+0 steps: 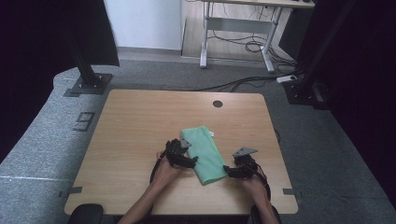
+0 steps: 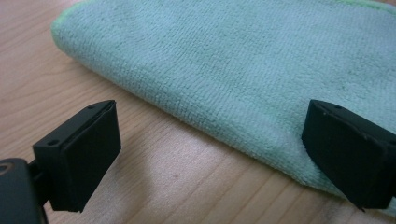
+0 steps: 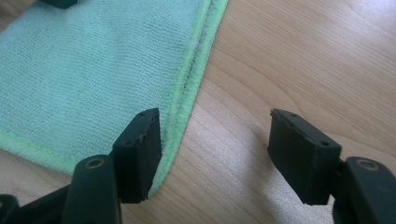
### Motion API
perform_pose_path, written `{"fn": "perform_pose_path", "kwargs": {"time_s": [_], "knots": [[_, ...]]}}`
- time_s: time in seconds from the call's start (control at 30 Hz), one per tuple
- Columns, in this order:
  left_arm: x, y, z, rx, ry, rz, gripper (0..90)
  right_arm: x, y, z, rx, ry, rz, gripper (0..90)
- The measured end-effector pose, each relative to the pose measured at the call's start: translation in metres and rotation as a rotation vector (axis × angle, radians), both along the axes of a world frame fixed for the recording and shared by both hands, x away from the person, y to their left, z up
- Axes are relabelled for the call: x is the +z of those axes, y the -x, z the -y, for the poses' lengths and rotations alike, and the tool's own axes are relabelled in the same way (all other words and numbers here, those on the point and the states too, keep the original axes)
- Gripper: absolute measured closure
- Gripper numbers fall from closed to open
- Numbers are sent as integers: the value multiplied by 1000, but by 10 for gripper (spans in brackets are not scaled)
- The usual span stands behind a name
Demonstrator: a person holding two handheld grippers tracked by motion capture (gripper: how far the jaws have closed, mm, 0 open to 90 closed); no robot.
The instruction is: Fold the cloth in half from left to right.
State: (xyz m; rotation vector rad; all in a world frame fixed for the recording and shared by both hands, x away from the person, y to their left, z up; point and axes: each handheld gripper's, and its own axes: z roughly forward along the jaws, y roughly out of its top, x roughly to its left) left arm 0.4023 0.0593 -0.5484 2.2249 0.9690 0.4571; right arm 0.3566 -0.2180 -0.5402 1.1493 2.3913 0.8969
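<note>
One folded green cloth [image 1: 204,154] lies on the wooden table [image 1: 135,135], toward the near side and a little right of centre, its long axis running away from me at a slight slant. It is the sole loose item on the tabletop; one dark round grommet [image 1: 217,103] sits in the table near the far edge. No container is on the table.

Two grippers are in use, one per hand. My left gripper [image 1: 181,156] rests at the left long side of the cloth, near its mid-length. In the left gripper view, its two black jaws stand wide apart: one is over bare wood beside the rounded folded edge [image 2: 187,121], the other is over the cloth surface near that edge. Nothing is clamped between them.

My right gripper [image 1: 233,170] is at the near right corner of the cloth. In the right gripper view, its two jaws are also wide apart. One jaw stands at the stitched hem [image 3: 194,74], overlapping the cloth border; the other is over bare wood well to the side. Whether the first jaw touches the hem I cannot tell. Nothing is held.

Two stitched layers are visible along that hem, stacked one on the other.

My two hands [image 1: 166,170] grip the tools from the near table edge.
</note>
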Motion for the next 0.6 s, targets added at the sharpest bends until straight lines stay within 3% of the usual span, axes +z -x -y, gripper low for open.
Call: {"fn": "perform_pose_path", "kwargs": {"time_s": [0.23,0.6], "knots": [[2,-3,-7,-4,-33,11,50,0,3,-11,21,7,6,365],[2,-11,-36,45,-7,-25,50,-1,7,-42,102,-20,2,365]]}}
